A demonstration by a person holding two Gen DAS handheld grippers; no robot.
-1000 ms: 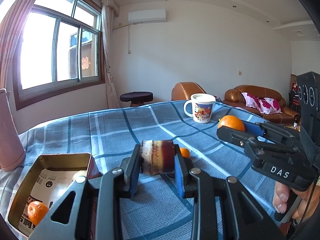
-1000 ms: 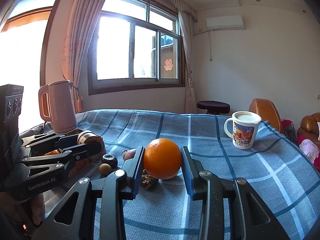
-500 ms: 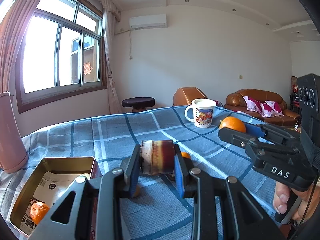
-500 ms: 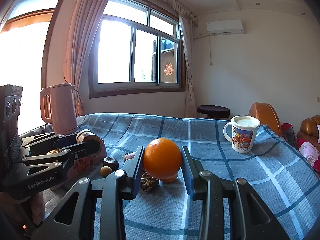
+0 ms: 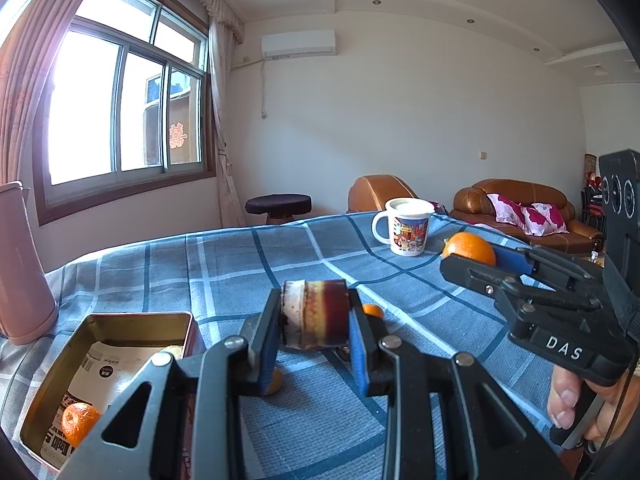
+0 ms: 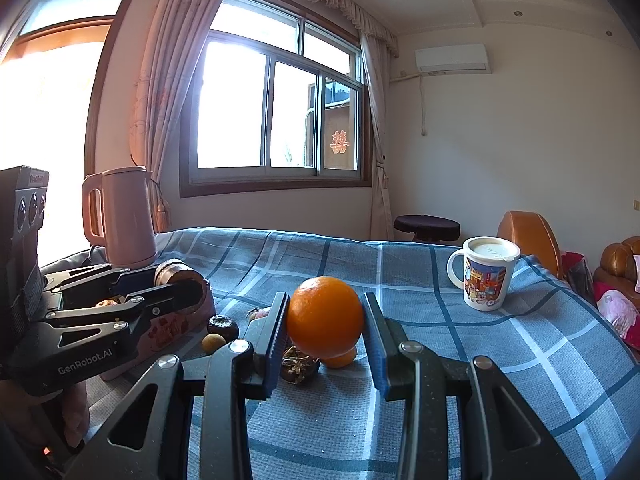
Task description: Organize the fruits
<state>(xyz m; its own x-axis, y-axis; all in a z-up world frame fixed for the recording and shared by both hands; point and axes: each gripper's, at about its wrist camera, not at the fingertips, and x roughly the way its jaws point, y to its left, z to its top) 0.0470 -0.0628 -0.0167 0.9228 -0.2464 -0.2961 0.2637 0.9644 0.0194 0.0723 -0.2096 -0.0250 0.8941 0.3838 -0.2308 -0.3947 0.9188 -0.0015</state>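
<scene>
An orange (image 6: 325,316) is clamped between the right gripper (image 6: 325,322) pads, held above the checked cloth (image 6: 460,364) over loose small fruits (image 6: 219,327); the left gripper (image 5: 314,318) grips a dark banded cylinder (image 5: 314,314) beside an open tin (image 5: 120,320) near the cloth's left edge, a mandarin (image 5: 78,420) inside; a mug (image 6: 486,276) stands toward the far right edge

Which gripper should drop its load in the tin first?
Probably left. The left gripper, shut on a dark cylinder, sits right beside the open tin; the right gripper holds the orange farther away.
</scene>
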